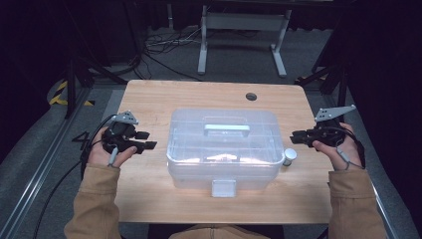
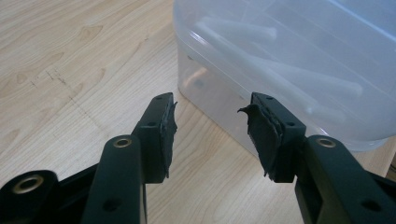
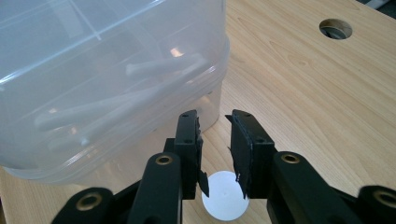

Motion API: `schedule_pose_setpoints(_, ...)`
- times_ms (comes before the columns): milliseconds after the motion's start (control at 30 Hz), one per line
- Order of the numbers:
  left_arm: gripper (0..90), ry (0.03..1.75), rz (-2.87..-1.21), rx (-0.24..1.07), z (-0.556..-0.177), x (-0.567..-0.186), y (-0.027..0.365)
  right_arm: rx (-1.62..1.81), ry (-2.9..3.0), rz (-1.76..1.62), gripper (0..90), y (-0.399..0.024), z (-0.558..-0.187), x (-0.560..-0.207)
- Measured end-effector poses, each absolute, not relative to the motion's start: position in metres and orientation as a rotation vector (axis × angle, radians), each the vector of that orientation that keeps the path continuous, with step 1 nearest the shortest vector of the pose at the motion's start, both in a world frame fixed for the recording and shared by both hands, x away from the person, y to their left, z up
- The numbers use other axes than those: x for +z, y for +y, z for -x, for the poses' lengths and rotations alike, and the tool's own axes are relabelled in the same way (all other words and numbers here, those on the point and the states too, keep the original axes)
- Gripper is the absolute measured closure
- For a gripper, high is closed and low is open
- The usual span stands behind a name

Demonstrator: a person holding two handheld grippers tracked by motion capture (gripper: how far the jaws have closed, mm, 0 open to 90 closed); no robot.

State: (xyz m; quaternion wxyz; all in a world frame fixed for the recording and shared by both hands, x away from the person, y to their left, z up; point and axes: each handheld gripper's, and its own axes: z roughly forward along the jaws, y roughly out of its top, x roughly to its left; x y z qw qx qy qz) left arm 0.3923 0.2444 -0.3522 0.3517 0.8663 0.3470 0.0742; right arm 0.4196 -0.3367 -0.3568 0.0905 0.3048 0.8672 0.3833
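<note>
Nothing is picked up yet as far as I can judge; I'm at the approach stage. The clear plastic box (image 1: pixel 222 149) sits in the middle of the wooden table (image 1: pixel 149 99), lid on, front latch (image 1: pixel 223 187) down, handle (image 1: pixel 226 129) flat on top. Some pale long pieces show through its wall in both gripper views; I can't tell what they are.

My left gripper (image 1: pixel 147 140) hovers just beside the box's left end, jaws parted with only bare table between them in the left gripper view; it has hold of nothing.

My right gripper (image 1: pixel 297 137) is at the box's right end, jaws apart by a narrower gap, also holding nothing. The small white-capped jar (image 1: pixel 289 156) stands on the table just beside the box's right front corner; in the right gripper view its round white top (image 3: pixel 225 195) sits under the jaw tips, not pinched.

Left to do, in my reading: close on the jar, get the box open.
</note>
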Motion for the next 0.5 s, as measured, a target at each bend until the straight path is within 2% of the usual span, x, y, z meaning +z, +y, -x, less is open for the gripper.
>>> schedule_pose_setpoints(500, 52.5, 0.903, -2.234, 0.193, -0.3888, -0.3428, 0.2423, 1.141, 2.57, -0.939, 71.6, -0.3384, -0.4206, -0.3578)
